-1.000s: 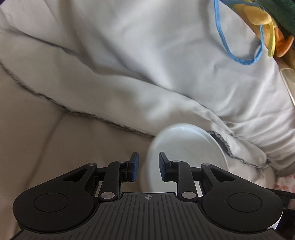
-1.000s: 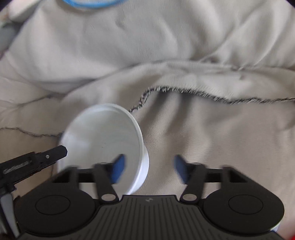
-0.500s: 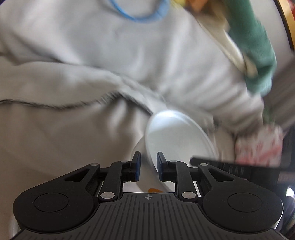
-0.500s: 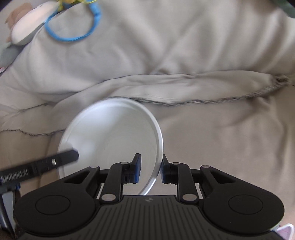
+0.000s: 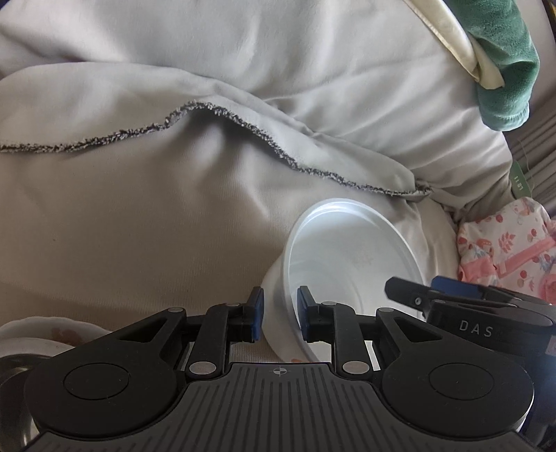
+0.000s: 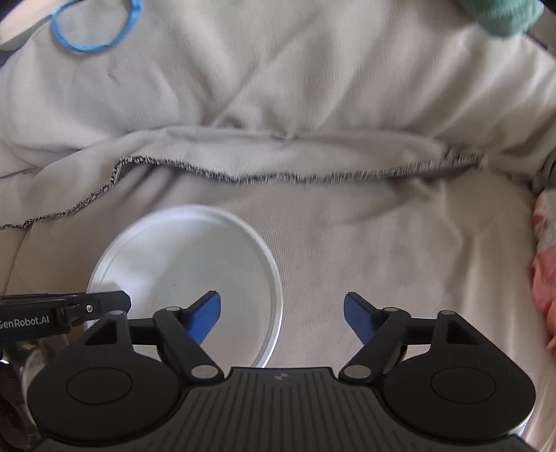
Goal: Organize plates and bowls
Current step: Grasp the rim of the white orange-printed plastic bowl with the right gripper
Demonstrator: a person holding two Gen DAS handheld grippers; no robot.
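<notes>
Far left in my left wrist view, a patterned plate and a metal bowl peek in at the lower corner, mostly cut off by the gripper body. My left gripper is clamped on the near wall of the white bowl: one blue pad outside, one inside, rim between them. The bowl is tilted, its mouth facing up and toward my right side, base down toward the left gripper; being round, it has no real long axis. It sits on the beige blanket, just below the blanket's dark frayed hem.

Right of the bowl, the right gripper's finger tip reaches over the rim area. Further right is floral pink cloth, green fleece above it.

In the right wrist view a blue loop lies top left. The bowl is lower left, with the left gripper's finger at its left edge. My right gripper is spread wide apart, holding nothing; its left pad hangs over the bowl's interior, right pad over bare blanket.
</notes>
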